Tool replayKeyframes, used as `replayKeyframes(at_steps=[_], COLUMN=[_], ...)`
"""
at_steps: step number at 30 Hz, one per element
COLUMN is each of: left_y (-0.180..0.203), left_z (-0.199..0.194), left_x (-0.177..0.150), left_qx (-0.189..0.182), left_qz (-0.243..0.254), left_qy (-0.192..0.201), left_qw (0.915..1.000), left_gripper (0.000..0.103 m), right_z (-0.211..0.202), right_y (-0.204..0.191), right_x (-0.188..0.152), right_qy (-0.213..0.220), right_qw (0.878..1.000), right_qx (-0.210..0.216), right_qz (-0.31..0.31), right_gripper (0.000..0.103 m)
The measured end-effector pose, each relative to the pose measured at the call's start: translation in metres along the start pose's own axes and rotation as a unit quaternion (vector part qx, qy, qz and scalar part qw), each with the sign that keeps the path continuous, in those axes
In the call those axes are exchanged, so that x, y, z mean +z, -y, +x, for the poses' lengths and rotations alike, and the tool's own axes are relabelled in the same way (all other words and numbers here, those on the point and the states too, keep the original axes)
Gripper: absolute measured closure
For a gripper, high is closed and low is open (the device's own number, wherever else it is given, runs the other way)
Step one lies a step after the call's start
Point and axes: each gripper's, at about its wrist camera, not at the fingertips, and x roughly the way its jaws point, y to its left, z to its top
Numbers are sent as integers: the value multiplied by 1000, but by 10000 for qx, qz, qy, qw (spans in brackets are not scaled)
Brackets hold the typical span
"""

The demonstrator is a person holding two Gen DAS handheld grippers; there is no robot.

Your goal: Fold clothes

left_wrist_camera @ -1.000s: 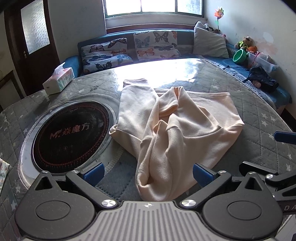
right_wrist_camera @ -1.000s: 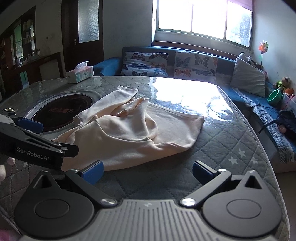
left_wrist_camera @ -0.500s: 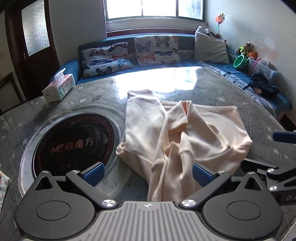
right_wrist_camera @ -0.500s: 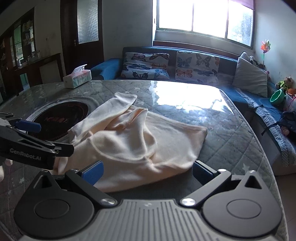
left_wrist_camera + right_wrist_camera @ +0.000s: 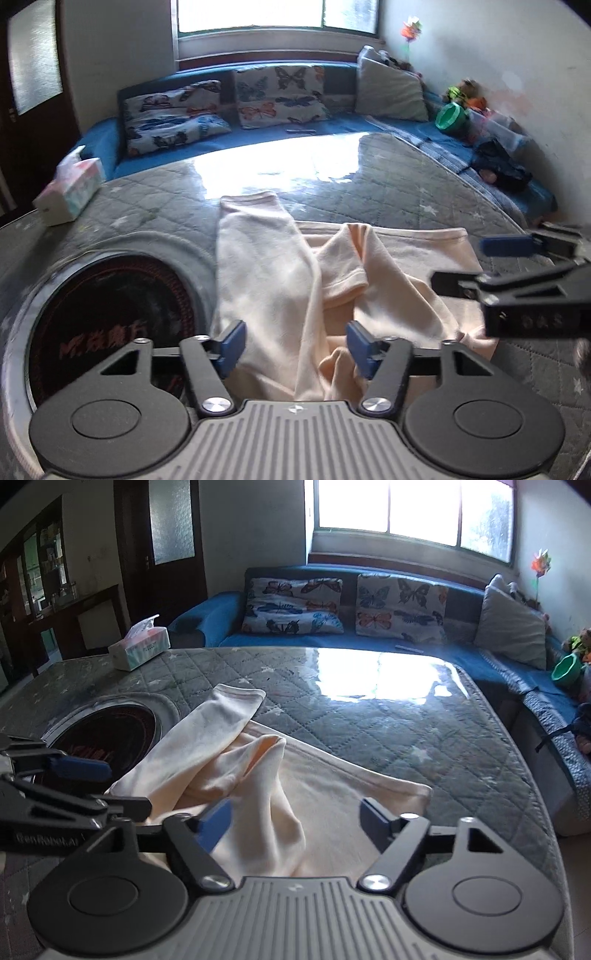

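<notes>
Nearest me, my left gripper (image 5: 295,345) is closing its jaws around the bunched near edge of the cream sweatshirt (image 5: 280,280). The cloth sits between the blue pads (image 5: 232,341), but I can't see them pinching it yet. Just to its right, my right gripper (image 5: 295,821) is closing too, over the near part of the garment's body, and its pads also look short of a real grip.

I judge the folding barely begun. The sweatshirt lies rumpled on the quilted table (image 5: 424,738), its near edge by my grippers and one side overlapping the rim of the round black cooktop (image 5: 107,317) on the left. One sleeve (image 5: 255,236) stretches away toward the far side, and a second (image 5: 347,258) lies crumpled over the middle. The hem (image 5: 369,775) on the right lies fairly flat.

Left to do, as I read it: grip, spread it flat, bring the sleeves in, fold the body. Farther off, the tissue box (image 5: 140,648) stands well clear.
</notes>
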Motion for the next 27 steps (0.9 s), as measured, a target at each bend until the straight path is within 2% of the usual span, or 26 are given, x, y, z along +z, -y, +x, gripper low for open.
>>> replayKeyframes(at_steps=[1,3,12,15,18,19,22,27], left_y=[1,1,-11,-12,-11,-10,-9,-9], left_z=[5,15,39,39,39,39,41,46], left_x=[2,5,5,5,7,7,9,11], left_qx=[-66,-180,-348,-388,-405,-405,-394,-400], left_qz=[40,85,147,153,204,211,208,227], left_qy=[-35,-134,-339,-351,-358,-365,-394,-401], left_qw=[10000,9997,9987,9985,9983,9983,9982,9981], left_gripper=[47,58,82,82,82,82,81,81], right_z=[6,17,69,82,94,96,92,65], right_y=[1,3,6,6,8,8,8,12], right_x=[3,9,29,32,34,33,32,30], right_qy=[-40,-105,-370,-479,-619,-635,-584,-281], right_qw=[10000,9999,9983,9972,9955,9950,9955,9988], right_qx=[37,101,439,552,688,728,699,384], right_qz=[7,21,123,143,225,250,267,138], right_gripper=[35,37,52,60,80,91,96,98])
